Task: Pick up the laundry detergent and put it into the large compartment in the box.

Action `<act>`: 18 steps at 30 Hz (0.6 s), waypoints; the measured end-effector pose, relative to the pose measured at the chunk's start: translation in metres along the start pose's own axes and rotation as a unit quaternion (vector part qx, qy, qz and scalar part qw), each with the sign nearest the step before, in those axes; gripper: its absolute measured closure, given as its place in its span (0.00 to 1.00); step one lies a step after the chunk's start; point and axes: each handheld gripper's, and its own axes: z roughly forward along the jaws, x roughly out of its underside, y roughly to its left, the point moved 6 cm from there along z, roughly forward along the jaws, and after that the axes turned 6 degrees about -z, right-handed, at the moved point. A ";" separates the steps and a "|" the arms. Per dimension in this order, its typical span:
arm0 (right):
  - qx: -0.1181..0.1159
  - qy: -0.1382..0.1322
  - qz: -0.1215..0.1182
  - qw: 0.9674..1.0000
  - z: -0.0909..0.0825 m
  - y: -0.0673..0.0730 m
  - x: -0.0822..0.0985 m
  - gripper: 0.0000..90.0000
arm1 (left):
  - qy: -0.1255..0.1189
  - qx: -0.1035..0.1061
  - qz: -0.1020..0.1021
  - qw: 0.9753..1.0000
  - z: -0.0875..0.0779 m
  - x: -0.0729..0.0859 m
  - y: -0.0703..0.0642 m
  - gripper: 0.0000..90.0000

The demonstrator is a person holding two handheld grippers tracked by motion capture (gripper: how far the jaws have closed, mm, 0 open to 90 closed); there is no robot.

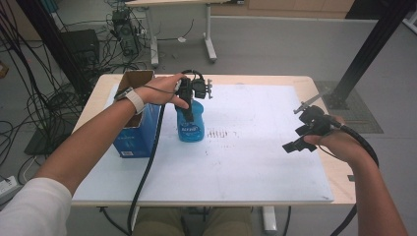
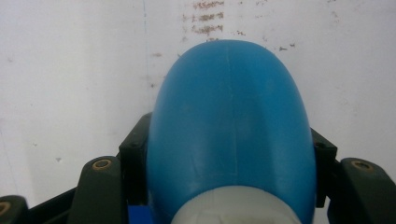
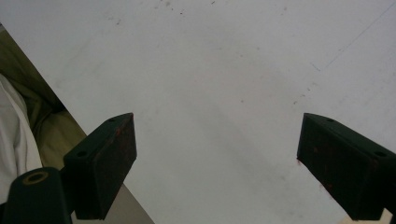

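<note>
A blue plastic bottle (image 1: 191, 124) with a label stands upright on the white mat (image 1: 246, 162), left of the middle. My left gripper (image 1: 189, 101) comes down on it from above and is shut on its upper part. In the left gripper view the bottle (image 2: 231, 135) bulges between the two black jaws, whose pads press its sides, and a pale neck shows at the bottom. My right gripper (image 1: 301, 138) hovers over the mat's right side, well apart from the bottle. Its jaws stand wide apart over bare mat (image 3: 219, 93), nothing between them.
An open blue cardboard box (image 1: 136, 125) stands just left of the bottle, under my left forearm. Faint brown marks (image 1: 221, 133) stain the mat right of the bottle. The wooden table edge (image 1: 339, 172) shows past the mat on the right. Cables and desk legs lie beyond the table.
</note>
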 end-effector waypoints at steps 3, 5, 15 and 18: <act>-0.002 0.000 0.004 1.000 0.001 0.000 0.000 0.13 | 0.001 0.000 0.000 1.000 0.000 0.000 0.000 0.42; -0.002 0.001 0.003 1.000 0.001 0.000 0.000 0.13 | 0.001 0.000 0.000 1.000 0.000 0.000 0.000 0.42; -0.002 0.000 0.002 1.000 0.002 -0.001 -0.001 0.13 | 0.001 0.000 -0.001 1.000 0.000 0.000 0.000 0.42; -0.002 0.000 0.002 1.000 0.002 -0.001 -0.001 0.13 | 0.001 0.000 -0.001 1.000 0.000 0.000 0.000 0.42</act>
